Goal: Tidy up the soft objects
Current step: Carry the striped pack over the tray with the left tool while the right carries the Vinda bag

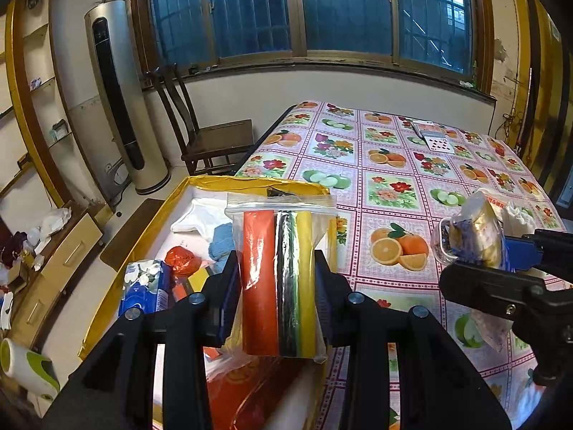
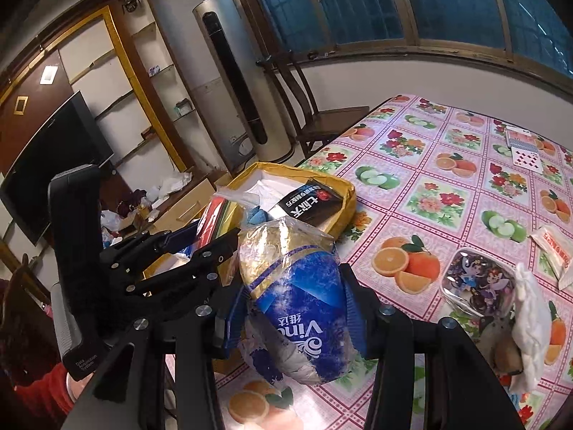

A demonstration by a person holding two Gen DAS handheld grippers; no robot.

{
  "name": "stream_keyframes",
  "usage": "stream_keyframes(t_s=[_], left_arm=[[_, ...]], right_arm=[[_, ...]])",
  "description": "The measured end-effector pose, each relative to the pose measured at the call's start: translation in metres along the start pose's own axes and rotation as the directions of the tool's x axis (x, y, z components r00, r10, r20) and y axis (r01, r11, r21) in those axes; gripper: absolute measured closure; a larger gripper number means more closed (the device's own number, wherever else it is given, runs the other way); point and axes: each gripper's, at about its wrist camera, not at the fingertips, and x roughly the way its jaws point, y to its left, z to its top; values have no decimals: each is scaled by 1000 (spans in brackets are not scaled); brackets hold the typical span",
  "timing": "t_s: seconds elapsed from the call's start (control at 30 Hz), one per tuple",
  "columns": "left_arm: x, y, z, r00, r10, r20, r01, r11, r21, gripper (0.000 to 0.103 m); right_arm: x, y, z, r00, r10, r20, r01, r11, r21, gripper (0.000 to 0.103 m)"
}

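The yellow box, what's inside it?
Inside the yellow box: white cloth, a blue knitted thing, an orange bundle, a blue packet. The held zip bag hides the rest.

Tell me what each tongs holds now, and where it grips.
Left tongs: zip bag of coloured sheets, pinched across its middle. Right tongs: blue-and-gold tissue pack, squeezed at its sides.

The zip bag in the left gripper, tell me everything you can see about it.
The zip bag is clear, crinkly plastic with a press-seal strip across its top. Inside are what look like flat folded sheets standing on edge: red, dark green and yellow. The left gripper clamps it from both sides, holding it upright over the yellow box at the table's edge. Loose plastic hangs below its contents.
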Motion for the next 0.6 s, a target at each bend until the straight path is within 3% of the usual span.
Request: stream_keyframes(t_s=[0.33,0.5,0.6], left_arm=[[24,47,4,999,47,-26,-48,997,-60,68],[54,88,17,991,85,-99,-97,987,-127,68],[77,104,20,985,68,-161,-94,983,-159,68]], right_arm=[[68,25,34,998,8,-64,-9,1000,-15,53],[113,32,54,994,-29,-110,27,999,-22,53],[143,30,58,988,-53,-143,52,999,-12,53]])
